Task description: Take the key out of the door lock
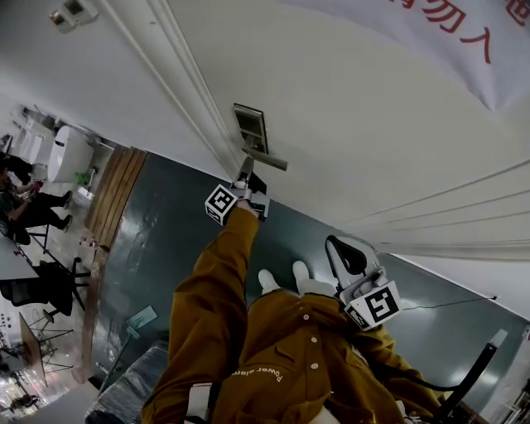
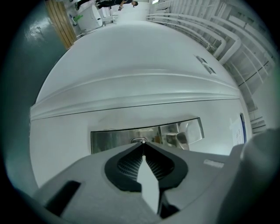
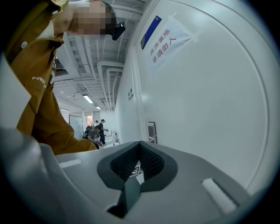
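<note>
— Is the key (image 2: 140, 140) visible?
— Only a sliver of metal beyond the left gripper's (image 2: 142, 144) closed tips. The gripper also covers the lock plate's (image 2: 109, 139) near edge.
— And the red-lettered banner (image 1: 447, 21)?
— Cut off at the top edge.

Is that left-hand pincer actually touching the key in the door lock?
Touching. The left gripper view shows the left gripper pinching the key: its tips meet on the small metal head, in front of the lock plate.

Left claw (image 1: 246, 166) extended, clamped; right claw (image 1: 334, 242) closed.
</note>
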